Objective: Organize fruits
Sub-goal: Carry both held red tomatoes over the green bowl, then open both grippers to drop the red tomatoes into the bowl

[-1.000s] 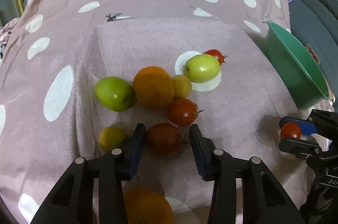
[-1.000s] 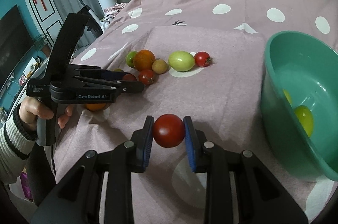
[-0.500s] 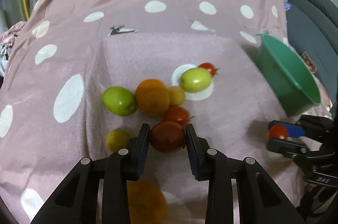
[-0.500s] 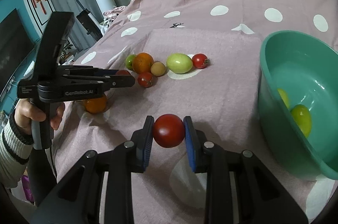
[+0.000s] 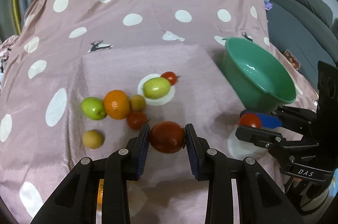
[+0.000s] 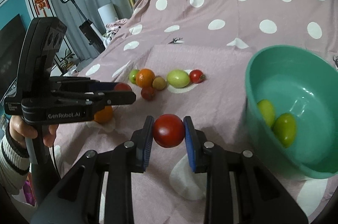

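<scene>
I'm mid-sort, both grippers loaded: my left gripper is clamped on a dark red tomato, lifted just clear of the polka-dot bedspread beside the fruit cluster, and my right gripper is clamped on a round red tomato. Next, I judge, each carries over the green plastic bowl at the bed's right side and opens above the green fruits there.
</scene>
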`<state>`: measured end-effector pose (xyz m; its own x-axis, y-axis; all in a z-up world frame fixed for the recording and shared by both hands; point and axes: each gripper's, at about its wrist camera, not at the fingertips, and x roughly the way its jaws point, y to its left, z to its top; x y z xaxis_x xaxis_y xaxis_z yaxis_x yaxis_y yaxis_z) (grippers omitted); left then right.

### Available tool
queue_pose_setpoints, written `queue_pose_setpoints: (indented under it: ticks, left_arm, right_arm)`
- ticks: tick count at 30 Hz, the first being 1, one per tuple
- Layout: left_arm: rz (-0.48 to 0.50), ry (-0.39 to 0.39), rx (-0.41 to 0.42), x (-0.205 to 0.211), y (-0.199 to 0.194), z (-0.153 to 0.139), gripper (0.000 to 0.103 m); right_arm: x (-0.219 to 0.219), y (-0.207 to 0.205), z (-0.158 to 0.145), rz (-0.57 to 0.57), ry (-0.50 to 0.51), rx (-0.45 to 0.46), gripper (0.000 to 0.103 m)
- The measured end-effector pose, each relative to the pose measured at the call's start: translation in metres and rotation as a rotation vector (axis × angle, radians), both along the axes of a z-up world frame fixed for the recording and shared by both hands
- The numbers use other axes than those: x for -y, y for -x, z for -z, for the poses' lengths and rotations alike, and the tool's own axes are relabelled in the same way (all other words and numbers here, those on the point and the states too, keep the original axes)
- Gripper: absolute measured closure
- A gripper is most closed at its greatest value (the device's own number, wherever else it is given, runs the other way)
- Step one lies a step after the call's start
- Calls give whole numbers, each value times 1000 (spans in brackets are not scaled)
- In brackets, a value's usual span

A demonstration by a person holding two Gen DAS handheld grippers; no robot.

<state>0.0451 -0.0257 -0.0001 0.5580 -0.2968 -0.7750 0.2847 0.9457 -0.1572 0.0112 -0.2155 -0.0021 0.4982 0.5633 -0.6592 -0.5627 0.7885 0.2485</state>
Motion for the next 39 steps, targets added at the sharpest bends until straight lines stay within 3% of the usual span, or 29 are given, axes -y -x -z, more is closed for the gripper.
queue_pose_setpoints:
  ticks: [15, 22, 31, 39]
  left_arm:
    - [134, 64, 85, 71, -12, -42, 69]
    - [220, 103, 65, 122, -34, -44, 69]
    - [287, 10, 31, 170, -45, -26, 69]
    - [282, -66, -2, 182, -48, -10, 69]
  right_arm:
    - [71, 5, -35, 187, -75, 98, 74]
    - [117, 4, -41, 326, -82, 116, 74]
    - [136, -4, -27, 406, -36, 74, 73]
    - [143, -7, -22, 423, -33, 54, 72]
